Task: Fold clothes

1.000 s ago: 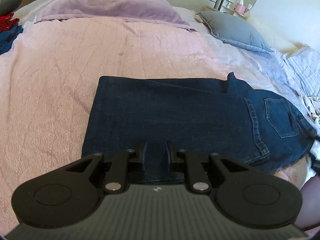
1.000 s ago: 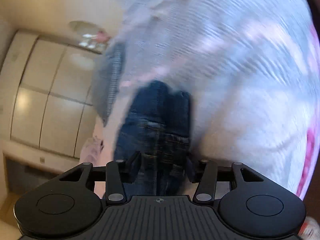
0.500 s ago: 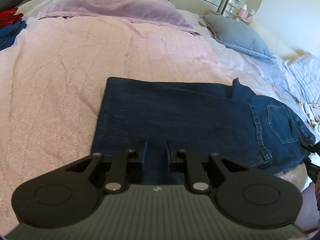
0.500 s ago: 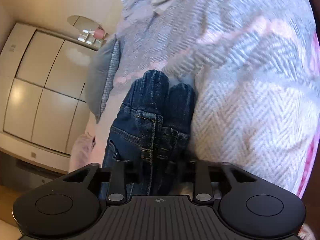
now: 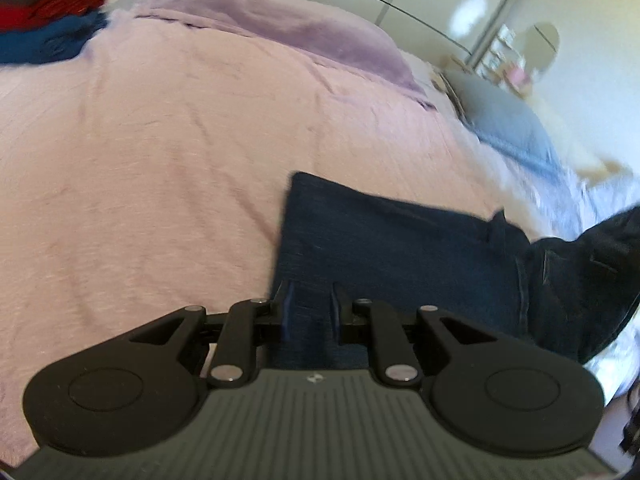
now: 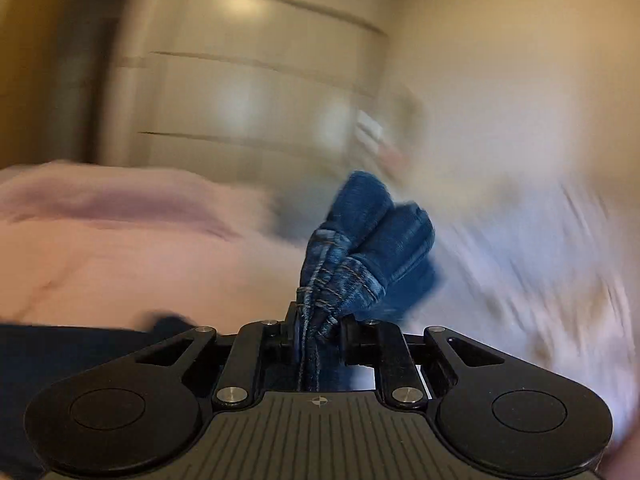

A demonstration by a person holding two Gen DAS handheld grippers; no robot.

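Note:
Dark blue jeans (image 5: pixel 400 248) lie folded lengthwise on the pink bedspread (image 5: pixel 160 160), legs to the left, waist to the right. My left gripper (image 5: pixel 310 298) sits low over the near edge of the legs; its fingers stand a little apart with denim between them. My right gripper (image 6: pixel 318 322) is shut on the bunched waistband of the jeans (image 6: pixel 360 240) and holds it up off the bed. In the left wrist view the waist end (image 5: pixel 580 280) rises at the far right.
A purple blanket (image 5: pixel 288 32) and a grey pillow (image 5: pixel 508 120) lie at the head of the bed. Red and blue clothes (image 5: pixel 48 28) are piled at the far left. White wardrobe doors (image 6: pixel 248 92) stand behind. A pale patterned quilt (image 6: pixel 540 260) lies to the right.
My right gripper closed on the waistband and lifted it, swinging up so its view now faces the wardrobe. The left gripper's view shifted left along the legs.

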